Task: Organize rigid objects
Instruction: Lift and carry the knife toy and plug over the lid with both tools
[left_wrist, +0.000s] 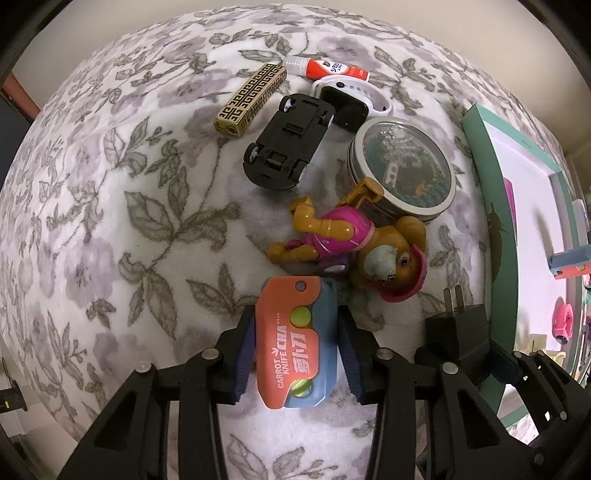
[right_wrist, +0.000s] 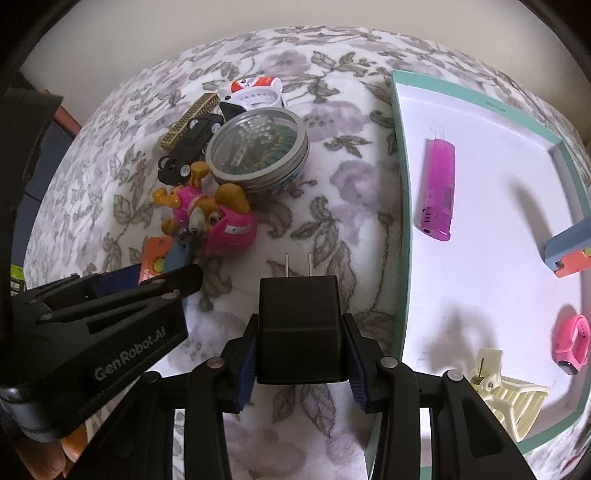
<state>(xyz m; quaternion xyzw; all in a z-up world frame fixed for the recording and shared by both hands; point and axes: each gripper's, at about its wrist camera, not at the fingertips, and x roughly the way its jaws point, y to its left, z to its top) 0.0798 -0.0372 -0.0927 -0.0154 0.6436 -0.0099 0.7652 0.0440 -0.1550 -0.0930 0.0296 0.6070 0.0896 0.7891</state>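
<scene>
Left gripper (left_wrist: 295, 343) is clamped on the orange-and-blue carrot knife toy (left_wrist: 295, 339), blue pads pressing its two long sides, toy lying on the floral blanket (left_wrist: 110, 221) straight between the fingers. Just ahead of it lies the pup figure (left_wrist: 343, 243) on its side, then the round tin (left_wrist: 402, 170), the black toy car (left_wrist: 288, 140) flipped wheels-up, the gold patterned bar (left_wrist: 251, 99), the white watch (left_wrist: 351, 96) and the glue tube (left_wrist: 328, 69) farthest out. Right gripper (right_wrist: 301, 332) is clamped on the black plug adapter (right_wrist: 301, 325), prongs pointing away from the gripper, above the blanket. To its right sits the teal-rimmed tray (right_wrist: 400, 184) with a purple lighter (right_wrist: 437, 188), a pink band (right_wrist: 572, 343), a cream clip (right_wrist: 506, 391) nearest the gripper, and a second blue-orange toy (right_wrist: 569, 254) at the frame edge. No earlier frame to compare.
</scene>
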